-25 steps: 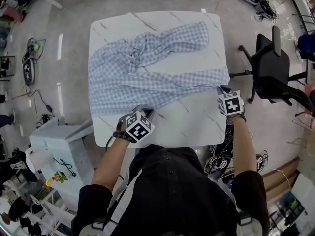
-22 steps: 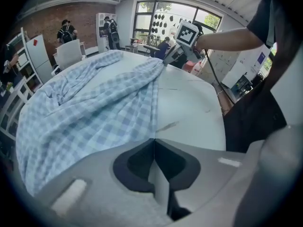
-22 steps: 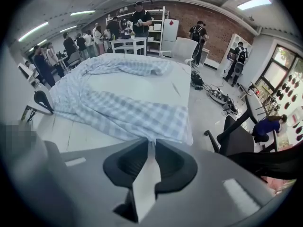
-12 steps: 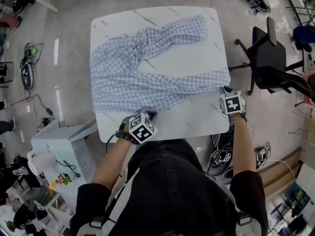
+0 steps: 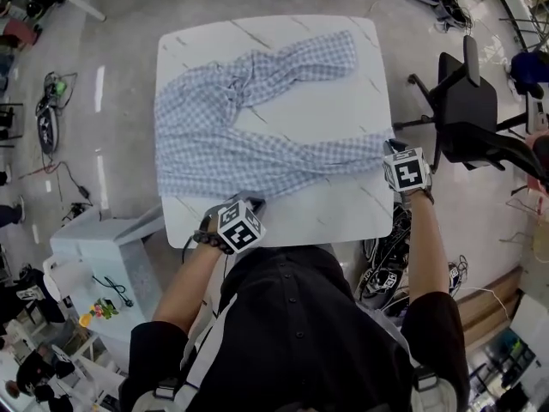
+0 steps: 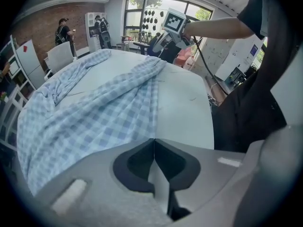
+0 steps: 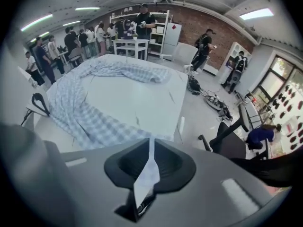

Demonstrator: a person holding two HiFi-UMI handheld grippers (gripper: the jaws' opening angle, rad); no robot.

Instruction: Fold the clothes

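While shirt [image 5: 257, 136] sprawls across table [image 5: 343, 209], left gripper [image 5: 255, 202] clamps near hem; right gripper [image 5: 391, 147], just tightening, pinches corner.

A white marble-patterned square table [image 5: 347, 101] stands in the centre. A black swivel office chair [image 5: 467, 110] stands to its right, a white boxy cabinet [image 5: 94, 251] near left, and tangled black cables [image 5: 382, 275] near right.
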